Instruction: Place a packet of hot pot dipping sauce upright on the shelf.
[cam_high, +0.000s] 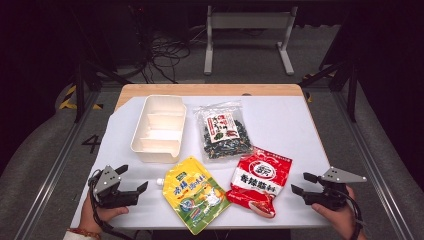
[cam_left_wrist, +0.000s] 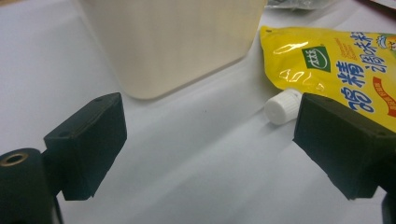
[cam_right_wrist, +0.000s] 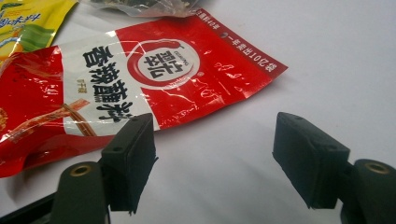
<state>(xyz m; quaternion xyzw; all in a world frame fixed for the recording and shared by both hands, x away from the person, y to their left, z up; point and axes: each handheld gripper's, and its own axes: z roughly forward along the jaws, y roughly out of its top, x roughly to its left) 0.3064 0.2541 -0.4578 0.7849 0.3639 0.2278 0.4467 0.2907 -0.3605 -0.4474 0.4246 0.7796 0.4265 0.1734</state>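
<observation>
Your desk (cam_high: 300, 115) has a white sheet over it, so the packets read clearly against it. Divided cream box (cam_high: 159, 127) sits back-left with its compartments open upward, likely the place the packets go. Clear bag of dark dried stuff (cam_high: 222, 131) lies flat just right of the box. Red sauce packet (cam_high: 260, 181) lies flat front-right, label up, just beside your right tongs (cam_high: 303, 183), so an easy first pick on that side. Yellow spouted pouch (cam_high: 195, 194) lies flat front-centre, overlapping neither neighbour as far as I can tell. Its white cap (cam_left_wrist: 282, 107) points at your left tongs (cam_high: 134, 179). Both tongs rest low near the desk edge, jaws spread wide, nothing held.
</observation>
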